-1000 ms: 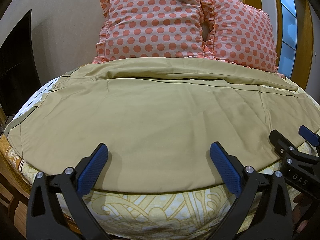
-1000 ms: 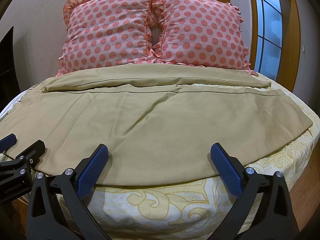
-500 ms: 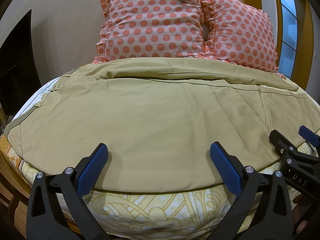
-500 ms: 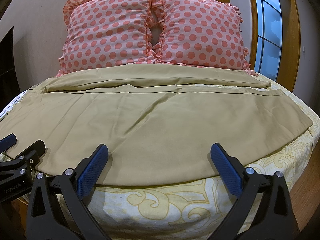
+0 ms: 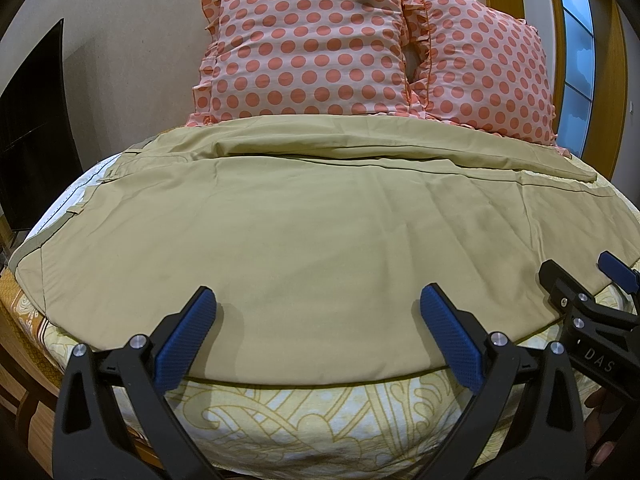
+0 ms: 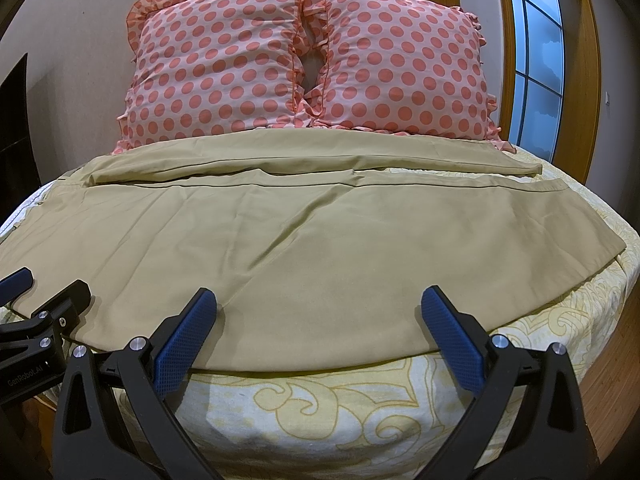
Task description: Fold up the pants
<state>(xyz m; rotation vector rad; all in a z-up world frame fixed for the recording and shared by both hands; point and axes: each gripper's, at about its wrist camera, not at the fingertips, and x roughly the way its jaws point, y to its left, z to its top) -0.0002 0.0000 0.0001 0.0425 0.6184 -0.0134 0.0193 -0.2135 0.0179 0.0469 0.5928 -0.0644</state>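
Khaki pants [image 5: 320, 232] lie spread flat across the bed, waistband at the left, leg cuffs at the right [image 6: 520, 216]; one leg lies behind the other. My left gripper [image 5: 320, 336] is open and empty, hovering over the pants' near edge toward the waist end. My right gripper [image 6: 320, 336] is open and empty over the near edge toward the cuffs. Each gripper shows in the other's view: the right one at the right edge [image 5: 576, 280], the left one at the left edge [image 6: 44, 300].
Two pink polka-dot pillows [image 5: 312, 44] [image 6: 404, 64] lean on the wall behind the pants. A yellow patterned bedsheet [image 6: 328, 404] covers the mattress. A dark screen [image 5: 28, 120] stands at the left, a wood-framed window [image 6: 536, 52] at the right.
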